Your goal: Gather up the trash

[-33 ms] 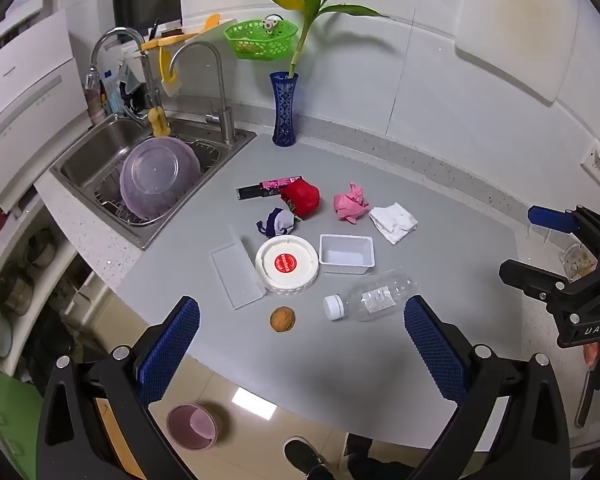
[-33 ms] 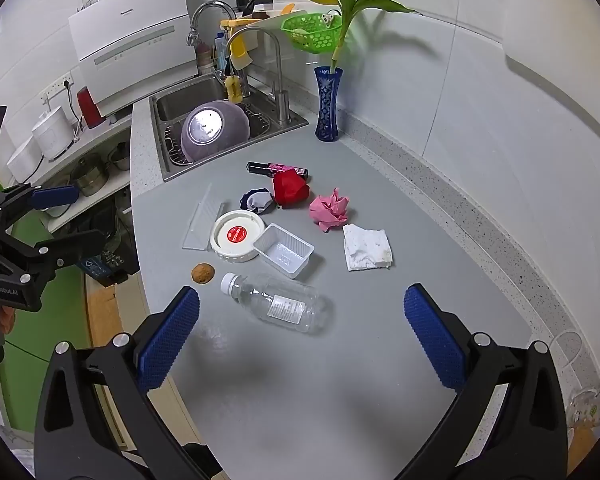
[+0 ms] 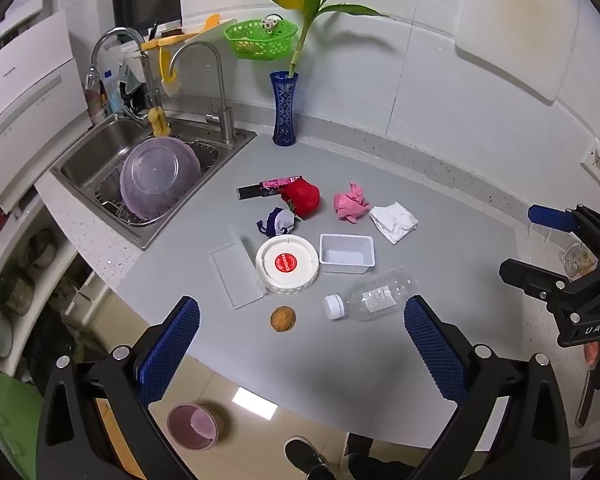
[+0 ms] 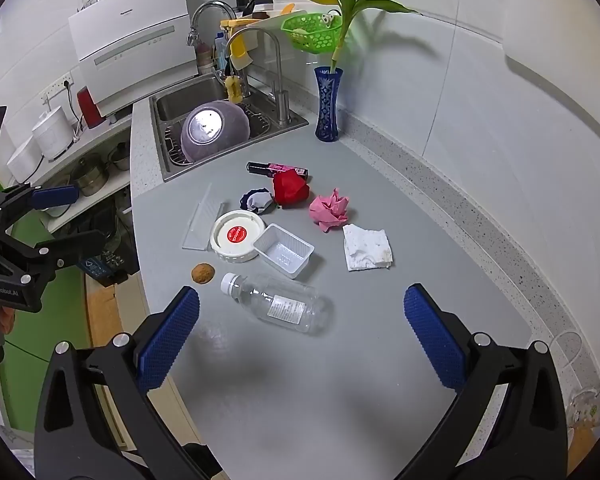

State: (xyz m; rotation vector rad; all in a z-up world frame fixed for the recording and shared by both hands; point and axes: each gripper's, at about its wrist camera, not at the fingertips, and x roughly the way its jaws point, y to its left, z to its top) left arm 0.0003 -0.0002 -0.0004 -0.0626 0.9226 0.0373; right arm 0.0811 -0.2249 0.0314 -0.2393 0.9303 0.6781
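Trash lies in a cluster on the grey counter (image 3: 340,368): a clear plastic bottle (image 3: 370,295) (image 4: 278,306) on its side, a walnut (image 3: 283,318) (image 4: 202,273), a white lid with a red sticker (image 3: 287,263) (image 4: 238,236), a white plastic tray (image 3: 347,252) (image 4: 284,250), a clear flat lid (image 3: 238,271), a white crumpled tissue (image 3: 393,221) (image 4: 367,247), a pink paper ball (image 3: 350,202) (image 4: 329,209), a red wrapper (image 3: 301,197) (image 4: 290,189), a dark cloth scrap (image 3: 276,221) and a black-pink tube (image 3: 268,187). My left gripper (image 3: 302,344) and right gripper (image 4: 302,344) are both open and empty, held above the counter's near edge.
A sink (image 3: 100,160) with an upturned purple bowl (image 3: 156,176) is at the left. A blue vase (image 3: 285,110) with a plant stands at the back wall. A pink bin (image 3: 192,426) sits on the floor below the counter edge.
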